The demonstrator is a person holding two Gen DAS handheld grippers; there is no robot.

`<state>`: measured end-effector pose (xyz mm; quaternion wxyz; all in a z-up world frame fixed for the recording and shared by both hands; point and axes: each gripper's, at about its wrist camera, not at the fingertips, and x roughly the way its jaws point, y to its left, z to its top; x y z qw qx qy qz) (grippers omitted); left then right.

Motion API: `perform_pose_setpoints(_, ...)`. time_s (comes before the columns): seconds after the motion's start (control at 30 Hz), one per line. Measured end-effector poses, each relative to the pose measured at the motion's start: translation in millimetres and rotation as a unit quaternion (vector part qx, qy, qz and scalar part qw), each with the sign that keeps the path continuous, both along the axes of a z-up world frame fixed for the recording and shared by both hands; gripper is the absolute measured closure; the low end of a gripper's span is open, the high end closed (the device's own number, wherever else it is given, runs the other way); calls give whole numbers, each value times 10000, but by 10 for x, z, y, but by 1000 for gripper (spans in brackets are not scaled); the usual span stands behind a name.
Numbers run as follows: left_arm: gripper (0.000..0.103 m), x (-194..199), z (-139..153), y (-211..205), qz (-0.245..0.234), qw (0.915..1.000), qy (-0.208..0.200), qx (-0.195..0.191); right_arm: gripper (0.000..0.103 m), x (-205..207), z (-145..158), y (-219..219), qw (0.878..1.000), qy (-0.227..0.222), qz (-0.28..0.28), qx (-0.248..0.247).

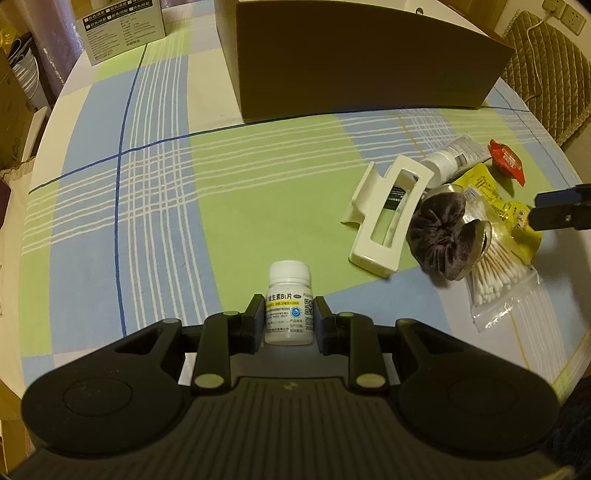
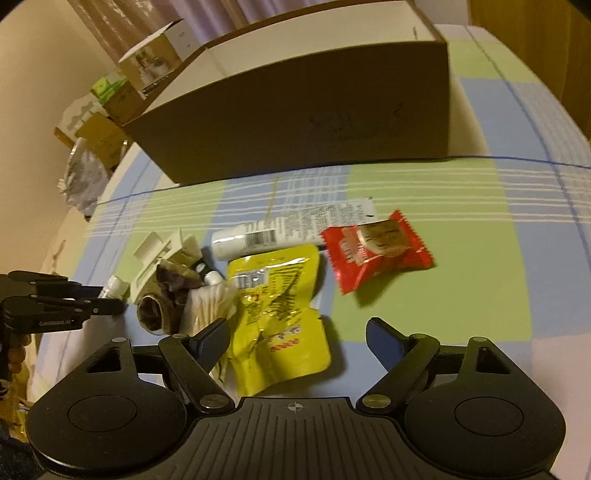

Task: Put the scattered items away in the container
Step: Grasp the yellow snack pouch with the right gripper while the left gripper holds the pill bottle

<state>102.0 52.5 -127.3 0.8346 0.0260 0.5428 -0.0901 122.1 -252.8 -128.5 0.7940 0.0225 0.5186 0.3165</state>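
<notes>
My left gripper (image 1: pixel 289 317) is shut on a small white pill bottle (image 1: pixel 289 306) that stands upright on the checked cloth; the same bottle (image 2: pixel 112 287) shows at the left of the right wrist view. My right gripper (image 2: pixel 297 338) is open over a yellow pouch (image 2: pixel 280 314). A red snack packet (image 2: pixel 373 251) lies beyond it to the right. A white tube (image 2: pixel 288 230), a white hair claw (image 1: pixel 388 218), a dark scrunchie (image 1: pixel 439 236) and a bag of cotton swabs (image 1: pixel 498 273) lie in a cluster. The brown cardboard box (image 1: pixel 362 59) stands at the back.
A printed carton (image 1: pixel 123 31) sits at the table's far left corner. Boxes and clutter (image 2: pixel 107 122) stand off the table beside the big box. A padded chair back (image 1: pixel 546 74) is at the far right. Bare cloth (image 1: pixel 147 184) stretches left of the bottle.
</notes>
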Motion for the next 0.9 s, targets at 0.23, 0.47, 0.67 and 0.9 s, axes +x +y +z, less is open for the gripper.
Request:
perform_pose_setpoints(0.23,81,-7,8,-1,28,10000,-1,-14,43,14,-203,-208,9943,564,-213,881)
perform_pose_setpoints(0.47,81,-4,11,0,-20,10000,-4,10,43,81,-437,-522,9605,1383,-1007,2195)
perform_pose_setpoints(0.67,81,-12,15,3,-42,10000,1,27,43,128,-485,-585,9425,1828,-1349,2451)
perform_pose_setpoints(0.9,81,-34,11,0,-45,10000,-29,29,43,39,-514,-732,9280,2137,-1583,2609)
